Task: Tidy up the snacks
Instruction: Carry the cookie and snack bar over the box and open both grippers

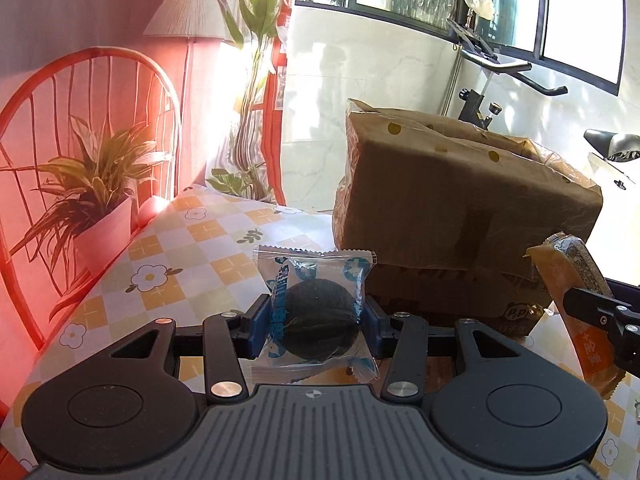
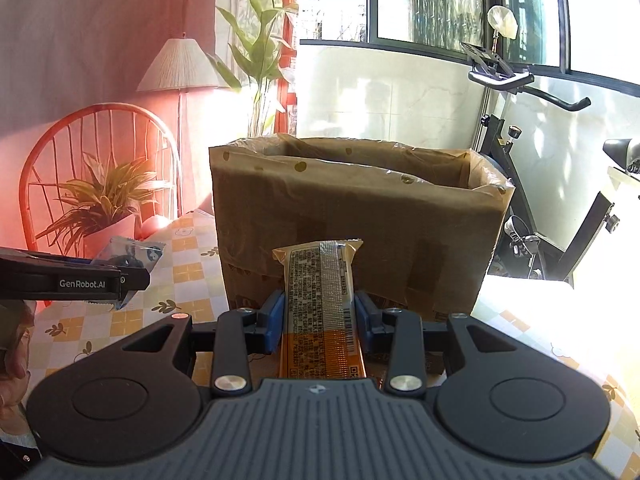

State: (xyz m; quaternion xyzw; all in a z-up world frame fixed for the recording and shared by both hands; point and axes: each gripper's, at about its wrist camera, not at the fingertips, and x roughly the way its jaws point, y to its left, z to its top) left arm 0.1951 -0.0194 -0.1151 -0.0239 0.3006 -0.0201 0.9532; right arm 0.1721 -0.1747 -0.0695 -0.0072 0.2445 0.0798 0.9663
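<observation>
**Two wrapped snacks held in front of a lined cardboard box**

The clear plastic packet holding a round dark sandwich cookie (image 1: 316, 316) sits upright between the blue pads of the left gripper (image 1: 316, 326), whose fingers are closed narrowly on its sides. The long orange-and-tan wrapped snack bar (image 2: 322, 312) stands lengthwise between the blue pads of the right gripper (image 2: 320, 320), likewise clamped at mid-length. Both snacks are in front of the brown cardboard box lined with a translucent dotted plastic bag (image 2: 360, 220), below its open rim and not touching it. The cookie packet is to the left of the box's front face; the bar is before its middle. The box rests on a table covered with a yellow-and-white checked floral cloth (image 1: 180, 248). Left of the box stands a potted green plant (image 1: 100, 200); behind the box, an exercise bike (image 2: 520, 152).
</observation>
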